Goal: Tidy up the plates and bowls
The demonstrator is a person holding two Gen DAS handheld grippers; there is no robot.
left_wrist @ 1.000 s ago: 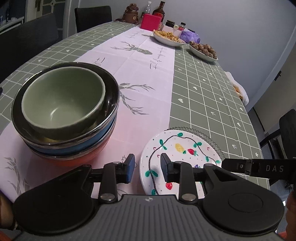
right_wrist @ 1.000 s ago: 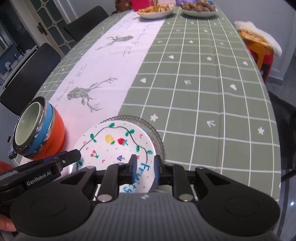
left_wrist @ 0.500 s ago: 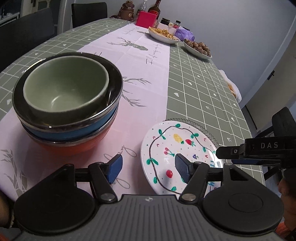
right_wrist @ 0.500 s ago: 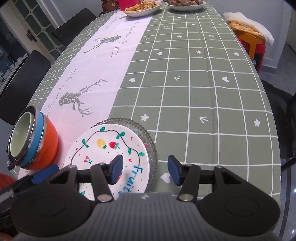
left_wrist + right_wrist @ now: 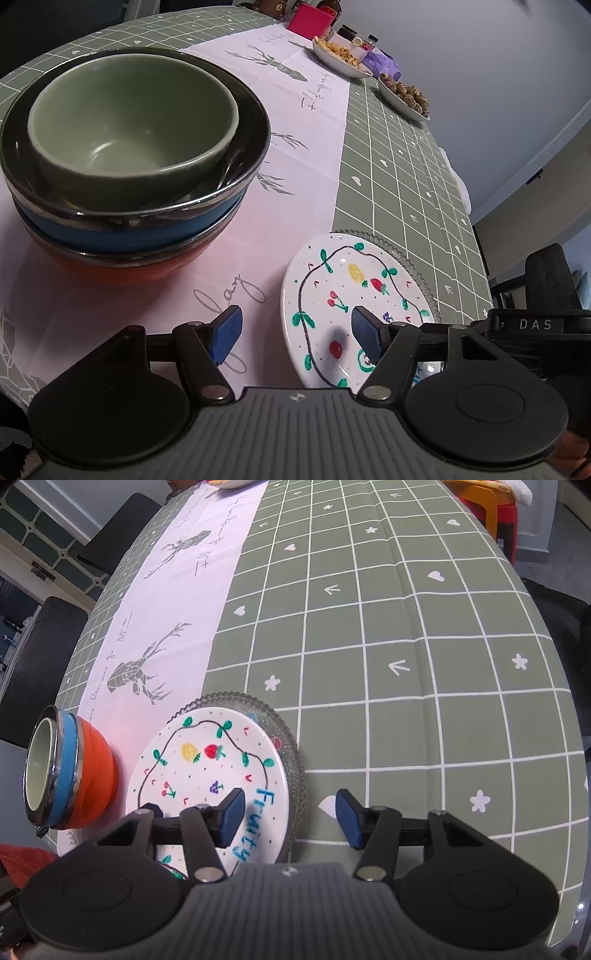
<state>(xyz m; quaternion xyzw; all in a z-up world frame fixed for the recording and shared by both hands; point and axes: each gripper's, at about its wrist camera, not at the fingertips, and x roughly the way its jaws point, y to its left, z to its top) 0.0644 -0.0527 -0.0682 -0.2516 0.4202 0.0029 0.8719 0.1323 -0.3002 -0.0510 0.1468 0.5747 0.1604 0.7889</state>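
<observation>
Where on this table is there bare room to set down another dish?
Free: the green checked cloth right of the painted plate, and the pale runner beyond the bowl stack. Crowded: the near end, where stack and plate sit close, and the far end with two snack dishes.

Glossy painted plate (image 5: 207, 775); beaded glass plate (image 5: 291, 760) beneath.

Left gripper (image 5: 295, 334) tilted down, jaws opening, wide gap, nothing between 2 blue pads (image 5: 225, 334). Right gripper (image 5: 290, 818) tilted down more steeply, jaws apart, nothing pinched between 2 blue pads (image 5: 232, 816).
</observation>
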